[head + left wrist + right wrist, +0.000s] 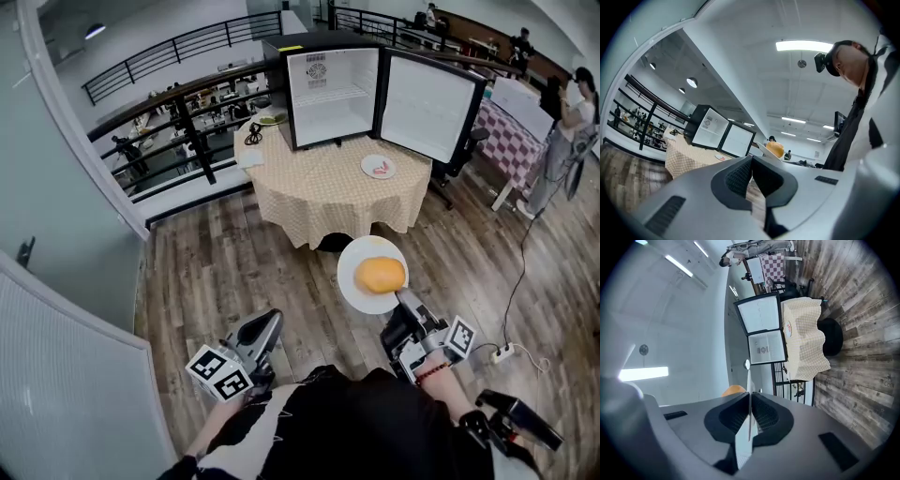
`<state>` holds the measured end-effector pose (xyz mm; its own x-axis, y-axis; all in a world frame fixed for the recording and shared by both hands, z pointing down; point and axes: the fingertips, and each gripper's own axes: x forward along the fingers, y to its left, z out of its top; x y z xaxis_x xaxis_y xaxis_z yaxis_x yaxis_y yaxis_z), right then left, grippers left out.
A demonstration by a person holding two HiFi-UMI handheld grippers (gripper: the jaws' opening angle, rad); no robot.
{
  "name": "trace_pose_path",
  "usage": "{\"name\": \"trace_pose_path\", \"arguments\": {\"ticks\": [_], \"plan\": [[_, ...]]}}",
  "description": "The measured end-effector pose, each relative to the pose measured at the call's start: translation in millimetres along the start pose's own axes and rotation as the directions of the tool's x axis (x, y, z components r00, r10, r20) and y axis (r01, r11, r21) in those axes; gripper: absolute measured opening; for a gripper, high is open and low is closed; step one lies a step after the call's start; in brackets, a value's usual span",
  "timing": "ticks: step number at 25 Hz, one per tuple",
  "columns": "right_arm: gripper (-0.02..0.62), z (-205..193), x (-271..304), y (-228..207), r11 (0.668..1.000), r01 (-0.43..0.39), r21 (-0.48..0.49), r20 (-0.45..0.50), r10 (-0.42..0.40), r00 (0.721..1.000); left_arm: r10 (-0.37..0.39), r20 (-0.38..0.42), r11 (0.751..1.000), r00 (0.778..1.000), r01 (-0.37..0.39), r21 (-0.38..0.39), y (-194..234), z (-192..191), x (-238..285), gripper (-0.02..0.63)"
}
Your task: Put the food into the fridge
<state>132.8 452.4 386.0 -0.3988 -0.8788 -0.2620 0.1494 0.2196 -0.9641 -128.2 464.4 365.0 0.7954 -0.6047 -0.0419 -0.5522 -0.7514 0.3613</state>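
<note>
An orange bun (380, 275) lies on a white plate (358, 292) held out over the wooden floor in front of me. My right gripper (401, 300) is shut on the plate's near rim. In the right gripper view the plate (749, 394) shows edge-on between the pads, with the bun (732, 390) behind the jaw. The black mini fridge (333, 89) stands open on the round table (319, 202), its door (427, 108) swung right. My left gripper (272, 322) is low at the left, shut on nothing (751, 161).
On the checked cloth lie a small plate with red food (378, 167), a green plate (272, 119) and a black cable (253, 134). A black railing (178, 112) runs behind the table. A person (562, 141) stands at the right. A power strip (503, 353) lies on the floor.
</note>
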Motion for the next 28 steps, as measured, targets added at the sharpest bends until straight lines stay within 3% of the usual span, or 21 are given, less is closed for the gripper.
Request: {"name": "trace_pose_path", "arguments": {"ticks": [6,15,23,28], "plan": [[0.025,-22,20,-9,0.999,0.001,-0.038,-0.007,-0.001,1.000,-0.076,-0.072,0.997,0.995,0.078,0.028,16,1,0,0.014],[0.024,-38,32,-28,0.999,0.004,-0.048,0.061,-0.001,0.998,-0.197,-0.107,0.977,0.975,0.204,0.062,30,9,12,0.014],[0.023,-27,51,-33,1.000,0.007,-0.026,0.103,-0.005,0.995,-0.177,-0.046,0.984,0.983,0.175,-0.035,52,18,29,0.014],[0.023,-6,82,-46,1.000,0.009,-0.009,0.087,-0.008,0.996,-0.140,-0.029,0.990,0.990,0.139,-0.037,78,27,56,0.014]]}}
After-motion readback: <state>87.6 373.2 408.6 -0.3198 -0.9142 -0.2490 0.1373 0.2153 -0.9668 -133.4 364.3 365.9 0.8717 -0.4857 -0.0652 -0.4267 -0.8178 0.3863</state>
